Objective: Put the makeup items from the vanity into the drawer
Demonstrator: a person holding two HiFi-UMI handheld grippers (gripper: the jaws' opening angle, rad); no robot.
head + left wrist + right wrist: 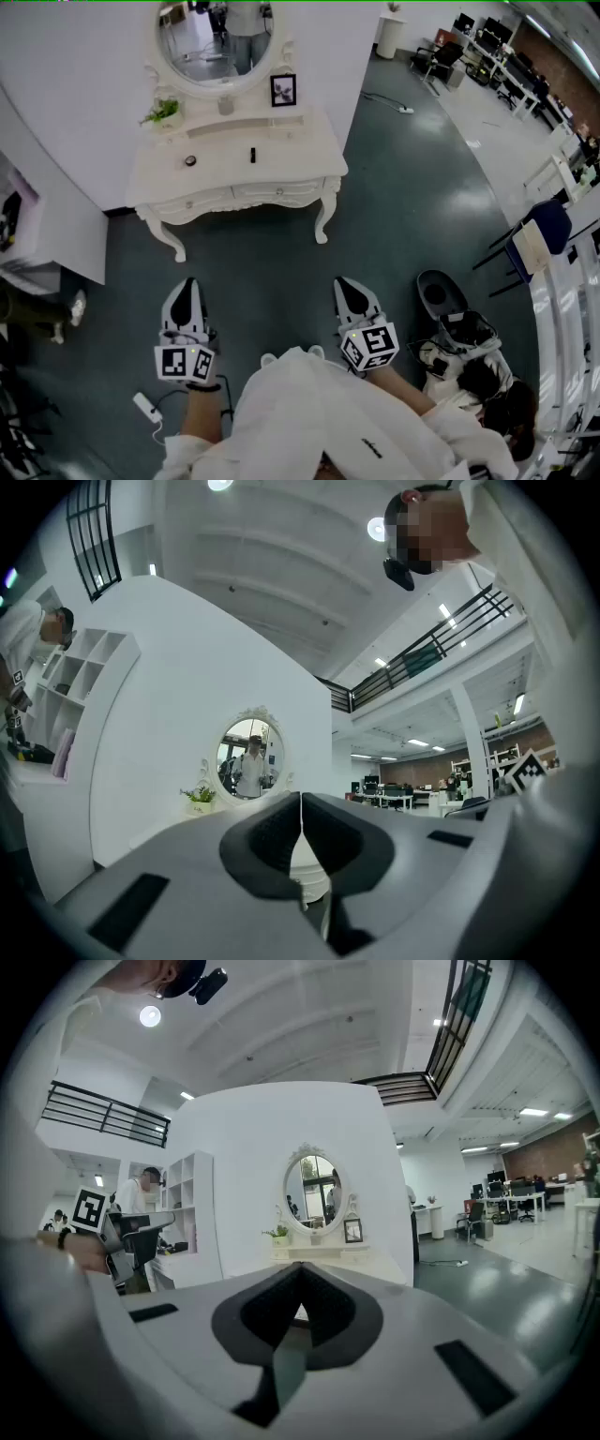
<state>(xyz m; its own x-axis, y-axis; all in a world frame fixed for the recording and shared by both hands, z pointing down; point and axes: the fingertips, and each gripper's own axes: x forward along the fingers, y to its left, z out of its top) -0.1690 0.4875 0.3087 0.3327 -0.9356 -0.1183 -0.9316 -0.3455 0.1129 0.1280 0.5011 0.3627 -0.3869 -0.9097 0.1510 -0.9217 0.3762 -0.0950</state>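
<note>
On curvy white vanity [300, 155]: slim black tube [252, 155] | left gripper [190, 284], right gripper [345, 285] clenched

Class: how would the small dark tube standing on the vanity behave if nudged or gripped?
The tube stands upright and narrow, so a nudge would probably tip it. On the smooth vanity top it might then roll. It looks small, so likely light.

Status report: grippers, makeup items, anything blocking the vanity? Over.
Left hand-held gripper and right hand-held gripper both shut, empty. Small black tube and small round dark item on white vanity top, drawers closed. Nothing in the way.
</note>
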